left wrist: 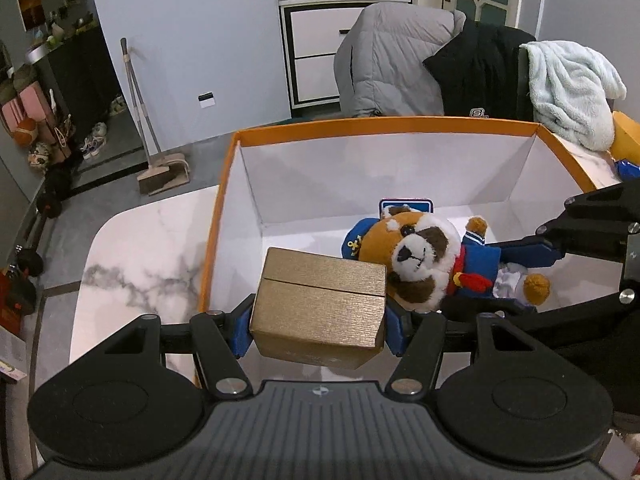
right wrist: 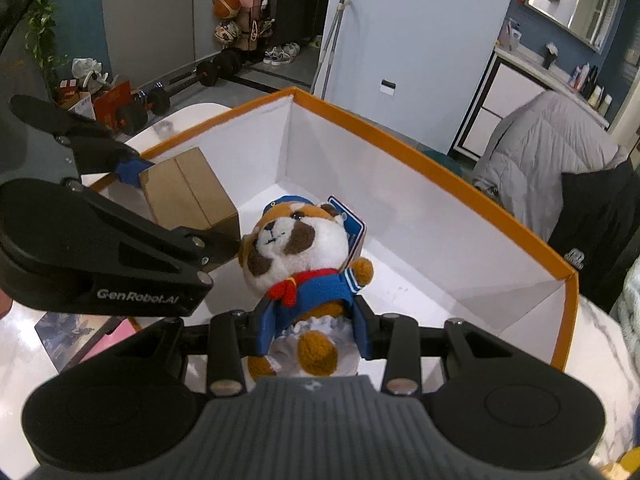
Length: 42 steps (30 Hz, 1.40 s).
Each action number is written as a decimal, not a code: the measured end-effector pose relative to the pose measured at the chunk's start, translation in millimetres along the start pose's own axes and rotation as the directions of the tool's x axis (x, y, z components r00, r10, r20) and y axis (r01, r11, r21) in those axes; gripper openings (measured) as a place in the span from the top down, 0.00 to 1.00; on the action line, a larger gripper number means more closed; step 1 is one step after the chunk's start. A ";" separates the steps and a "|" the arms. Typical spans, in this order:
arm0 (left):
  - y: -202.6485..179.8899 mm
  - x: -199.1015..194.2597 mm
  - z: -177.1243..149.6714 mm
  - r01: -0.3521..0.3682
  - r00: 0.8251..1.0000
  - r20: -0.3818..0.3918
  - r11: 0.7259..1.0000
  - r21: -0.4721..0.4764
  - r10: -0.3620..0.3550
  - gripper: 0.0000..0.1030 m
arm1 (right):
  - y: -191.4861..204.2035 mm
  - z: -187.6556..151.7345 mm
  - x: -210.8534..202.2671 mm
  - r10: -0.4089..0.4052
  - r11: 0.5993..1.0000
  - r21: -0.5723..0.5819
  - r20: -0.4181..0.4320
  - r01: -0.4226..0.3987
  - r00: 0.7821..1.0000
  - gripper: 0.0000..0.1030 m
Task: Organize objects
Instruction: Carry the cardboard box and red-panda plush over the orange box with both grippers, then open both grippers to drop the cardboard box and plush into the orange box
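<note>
The left tongs [left wrist: 318,330] clamp a gold cardboard box [left wrist: 320,308] between their blue pads [left wrist: 241,334], one pad pressed on each side. The right tongs [right wrist: 310,326] are closed on the body of a plush raccoon in a blue sailor suit [right wrist: 298,248], squeezing it at the waist. Both held things hang inside the orange-rimmed white bin [left wrist: 400,124], the box toward its left wall and the plush just beside the box, toward the middle. A blue tag [right wrist: 352,226] sticks out behind the plush's head. The bin sits on the marble tabletop [left wrist: 136,264].
</note>
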<state>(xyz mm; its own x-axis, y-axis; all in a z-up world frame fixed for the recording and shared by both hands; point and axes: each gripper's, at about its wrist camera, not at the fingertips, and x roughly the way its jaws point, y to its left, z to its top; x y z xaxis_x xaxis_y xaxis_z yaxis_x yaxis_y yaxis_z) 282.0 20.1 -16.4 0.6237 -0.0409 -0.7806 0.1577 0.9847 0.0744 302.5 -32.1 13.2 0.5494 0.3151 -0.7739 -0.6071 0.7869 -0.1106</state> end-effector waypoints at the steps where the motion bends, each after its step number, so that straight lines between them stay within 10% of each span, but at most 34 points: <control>1: -1.1 0.8 -0.3 -0.002 1.000 -0.003 1.000 0.004 0.002 0.31 | -1.3 -1.1 0.2 -0.001 1.000 0.004 -0.004 0.001 1.000 0.60; 13: -30.8 20.7 -2.0 -0.098 0.991 -0.080 0.983 0.157 0.112 0.26 | -31.8 -15.6 15.6 0.081 0.983 0.171 -0.073 -0.067 0.994 0.60; 42: -11.9 -12.0 -3.1 -0.099 0.993 -0.044 0.986 0.135 0.106 0.20 | -45.3 -26.5 -0.2 0.124 0.976 0.181 -0.010 -0.120 0.992 0.41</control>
<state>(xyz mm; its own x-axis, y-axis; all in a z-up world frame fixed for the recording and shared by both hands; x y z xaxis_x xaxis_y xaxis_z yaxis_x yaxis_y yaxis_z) 270.3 9.3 -9.8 0.6024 0.0709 -0.7951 0.1973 0.9519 0.2344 314.7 -81.9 1.8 0.4635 0.4050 -0.7881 -0.5546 0.8263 0.0984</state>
